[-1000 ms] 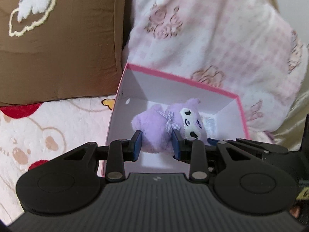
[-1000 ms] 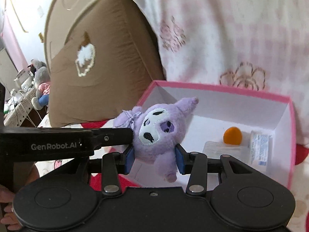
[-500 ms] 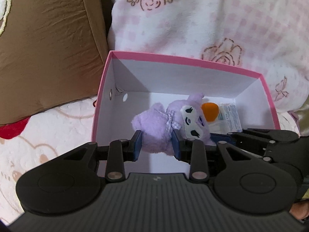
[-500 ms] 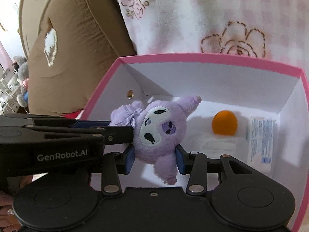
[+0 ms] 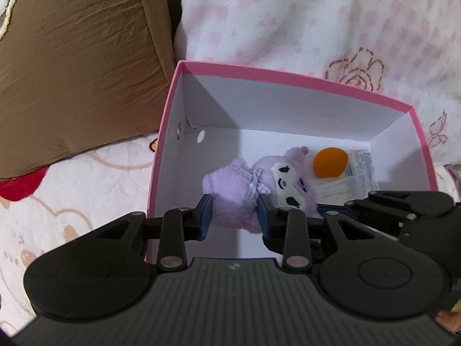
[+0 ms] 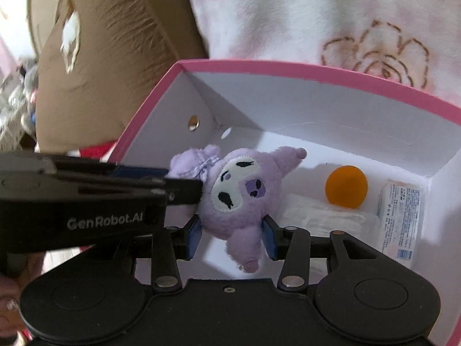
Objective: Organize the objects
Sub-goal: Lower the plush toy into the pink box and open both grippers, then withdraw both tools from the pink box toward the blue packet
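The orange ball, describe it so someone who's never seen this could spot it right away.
Find the pink-rimmed white box against the floral blanket. Inside, right of the purple plush, lies the orange ball, the only round, bright orange item there.

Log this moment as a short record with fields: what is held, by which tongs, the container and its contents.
held item: purple plush toy
left tongs: shut on the plush's body
right tongs: shut on the plush's head
container: pink box, open top, white inside
plush position: inside the box opening; contact with the floor cannot be told
box contents: orange ball, white packet, folded white sheet
surroundings: brown cushion, pink floral blanket
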`<action>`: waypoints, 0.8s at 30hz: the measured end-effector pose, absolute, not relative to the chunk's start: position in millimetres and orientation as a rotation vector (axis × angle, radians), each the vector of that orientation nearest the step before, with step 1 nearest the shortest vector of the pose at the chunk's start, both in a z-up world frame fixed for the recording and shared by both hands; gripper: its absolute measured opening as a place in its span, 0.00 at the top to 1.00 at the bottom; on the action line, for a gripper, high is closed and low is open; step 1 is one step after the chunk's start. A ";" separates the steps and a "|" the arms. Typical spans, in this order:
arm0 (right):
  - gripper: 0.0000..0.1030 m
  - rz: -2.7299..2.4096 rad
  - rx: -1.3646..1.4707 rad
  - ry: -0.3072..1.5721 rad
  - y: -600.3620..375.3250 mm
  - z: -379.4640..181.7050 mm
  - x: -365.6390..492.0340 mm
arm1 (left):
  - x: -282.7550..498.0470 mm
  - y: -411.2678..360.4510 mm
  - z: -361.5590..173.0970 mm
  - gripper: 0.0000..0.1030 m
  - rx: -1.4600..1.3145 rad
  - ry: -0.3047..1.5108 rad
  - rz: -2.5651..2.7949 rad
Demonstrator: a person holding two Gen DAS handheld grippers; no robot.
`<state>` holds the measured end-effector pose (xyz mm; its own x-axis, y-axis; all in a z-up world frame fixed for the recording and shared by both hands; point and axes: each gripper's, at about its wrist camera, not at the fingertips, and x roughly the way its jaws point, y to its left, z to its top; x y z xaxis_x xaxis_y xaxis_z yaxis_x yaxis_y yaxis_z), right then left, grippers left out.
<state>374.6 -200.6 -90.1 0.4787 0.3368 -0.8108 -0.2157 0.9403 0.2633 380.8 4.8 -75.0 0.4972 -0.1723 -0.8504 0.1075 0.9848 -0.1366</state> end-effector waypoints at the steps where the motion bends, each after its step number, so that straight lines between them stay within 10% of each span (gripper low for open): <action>1: 0.51 0.347 0.100 1.013 -197.0 -90.6 372.2 | 380.8 3.6 -75.1 0.69 -0.057 1.036 -0.169; 24: 0.53 0.293 0.067 0.976 -199.5 -83.4 337.4 | 348.4 22.8 -64.4 0.70 -0.187 0.969 -0.179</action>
<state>337.4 -199.5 -83.4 0.5241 0.2749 -0.8061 -0.2146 0.9586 0.1873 348.4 22.8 -64.4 0.5539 -0.2340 -0.7990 0.0677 0.9692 -0.2369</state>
